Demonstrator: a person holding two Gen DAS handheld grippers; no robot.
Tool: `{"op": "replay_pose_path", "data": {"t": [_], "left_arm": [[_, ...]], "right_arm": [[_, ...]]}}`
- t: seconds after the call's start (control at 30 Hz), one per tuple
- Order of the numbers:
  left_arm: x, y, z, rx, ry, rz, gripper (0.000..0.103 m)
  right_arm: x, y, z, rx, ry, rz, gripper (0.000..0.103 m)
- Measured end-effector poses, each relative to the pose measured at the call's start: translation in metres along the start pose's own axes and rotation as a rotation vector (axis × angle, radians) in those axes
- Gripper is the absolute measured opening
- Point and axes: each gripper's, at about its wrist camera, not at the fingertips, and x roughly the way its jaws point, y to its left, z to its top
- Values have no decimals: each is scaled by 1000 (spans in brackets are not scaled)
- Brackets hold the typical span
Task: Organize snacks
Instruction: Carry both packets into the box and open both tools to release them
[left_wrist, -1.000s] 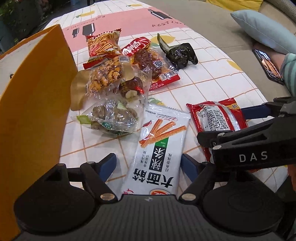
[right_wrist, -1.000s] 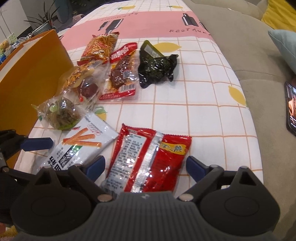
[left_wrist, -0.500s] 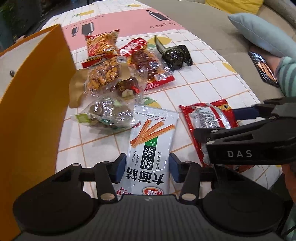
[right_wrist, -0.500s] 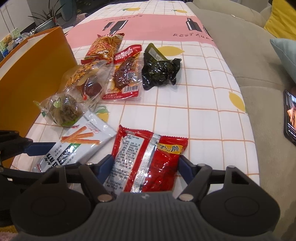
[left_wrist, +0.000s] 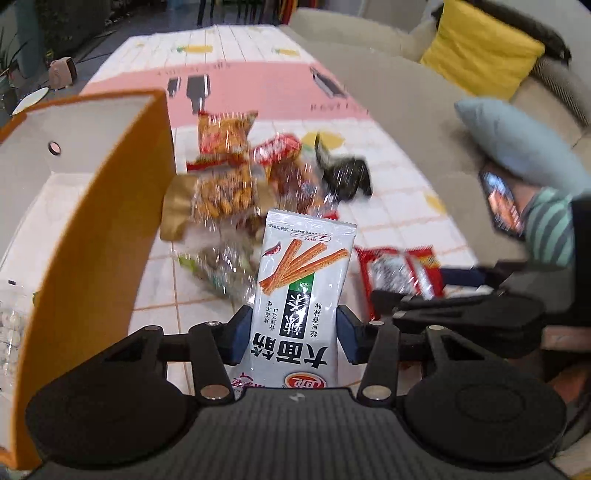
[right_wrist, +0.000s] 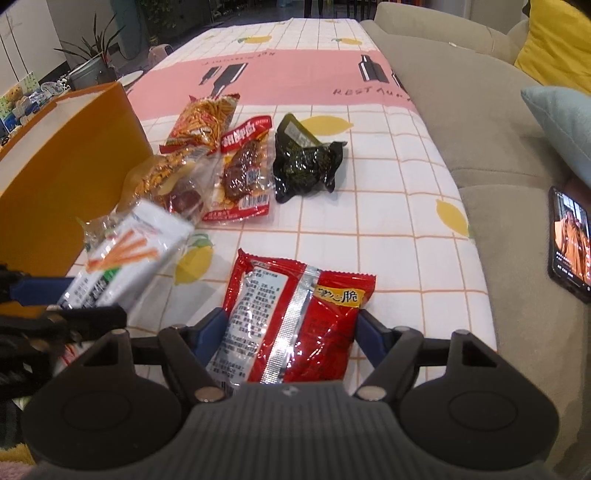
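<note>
Right at the near edge of the table (right_wrist: 406, 206), we've got a packet in each gripper. Our left gripper (left_wrist: 291, 334) is clamped on the white spicy-stick packet (left_wrist: 303, 280), pads pressing both long sides, and the packet is up off the cloth, tilted, with its far end pointing at the snack pile. From the right wrist view the same packet (right_wrist: 125, 254) hangs in the air just beside the orange box (right_wrist: 70, 166). Our right gripper (right_wrist: 291, 332) has its fingers closed against both sides of the red packet (right_wrist: 295, 314); whether that one is off the cloth yet, we can't tell.

The box sits along the left edge of the table, open at the top, its orange wall (left_wrist: 99, 236) close to our left fingers, with a white inside and something clear and crinkly low down in it.

The rest of the snacks bunch up next to the box wall: an orange stick-snack bag (right_wrist: 203, 122), a red-labelled meat pack (right_wrist: 240, 173), a clear bag of fried bits (left_wrist: 218, 192), a clear pack with greenish stuff (left_wrist: 221, 266), and a black pouch (right_wrist: 306, 166) slightly off to the right. Right of the black pouch the checked cloth is bare up to the table's right edge, where the grey sofa (right_wrist: 480, 122) butts against it. A phone (right_wrist: 570, 243) lies lit on the sofa seat, near a blue cushion (left_wrist: 517, 140).
</note>
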Motion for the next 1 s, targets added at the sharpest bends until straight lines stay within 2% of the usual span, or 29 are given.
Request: {"op": "replay_pose_path", "data": {"t": [0.17, 0.37, 0.63, 0.8, 1.0], "left_arm": [[-33, 4, 12, -15, -96, 14, 55], [-69, 20, 29, -37, -113, 56, 55], [-117, 62, 51, -84, -168, 136, 55], [-131, 91, 60, -88, -162, 228, 55], [-118, 128, 65, -126, -112, 303, 55]], "right_arm": [[-16, 4, 4, -1, -41, 25, 72], [-43, 23, 17, -31, -109, 95, 72], [-74, 68, 50, -121, -190, 255, 72], [-89, 114, 80, -246, -260, 324, 72], [-91, 169, 113, -370, -304, 370, 72]]}}
